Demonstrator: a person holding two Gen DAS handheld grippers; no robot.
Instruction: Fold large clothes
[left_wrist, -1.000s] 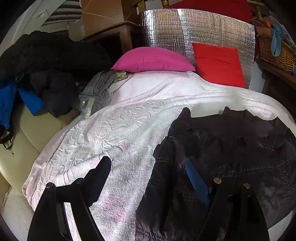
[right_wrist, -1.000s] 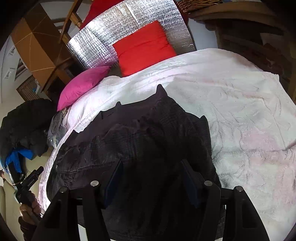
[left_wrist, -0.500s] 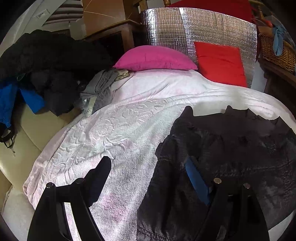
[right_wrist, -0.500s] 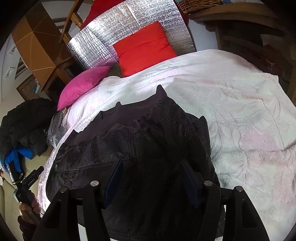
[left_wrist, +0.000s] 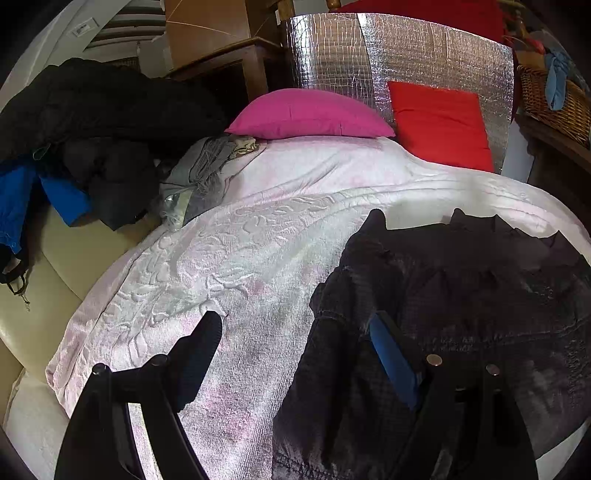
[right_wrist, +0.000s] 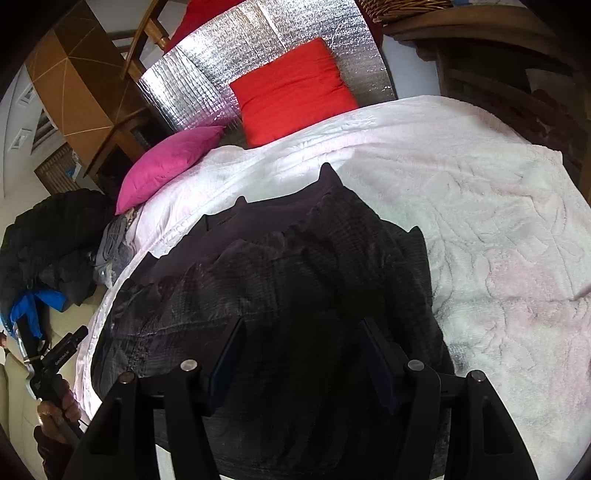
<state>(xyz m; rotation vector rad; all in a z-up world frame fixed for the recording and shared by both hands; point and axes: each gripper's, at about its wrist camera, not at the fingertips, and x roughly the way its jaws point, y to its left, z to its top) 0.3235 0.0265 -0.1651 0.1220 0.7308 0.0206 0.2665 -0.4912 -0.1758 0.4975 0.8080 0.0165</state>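
My left gripper (left_wrist: 295, 354) stands released, jaws wide: one finger hangs over bare bedspread, the blue-padded one over the near left edge of the dark garment (left_wrist: 461, 314), with nothing pinched between them. My right gripper (right_wrist: 303, 354) is likewise unclenched, both fingers poised over the middle of the near part of that garment, and I see no cloth gathered between the pads. The garment lies spread on the white embossed bedspread (right_wrist: 498, 221), near edge toward me, its far edge showing small peaked corners. I judge it soft and limp, fairly thick with a woven or crinkled texture, so it should drape and sag rather than hold a shape, and it is unlikely to slip from rubber pads. The best holds look to me like the two near corners or the stitched side seam, one per claw, so the fold lifts evenly; a mid-panel pinch would only bunch it. The left view alone shows the garment's stitched left edge, the heap of dark coats (left_wrist: 92, 122) with a blue one, crumpled grey clothing (left_wrist: 199, 173) and a wicker basket (left_wrist: 554, 107). The right view alone shows the garment's right edge, the open bedspread beyond it, and a person's hand (right_wrist: 55, 410) gripping the other handle. Both show the pink pillow (left_wrist: 310, 114) and red cushion (right_wrist: 291, 92).
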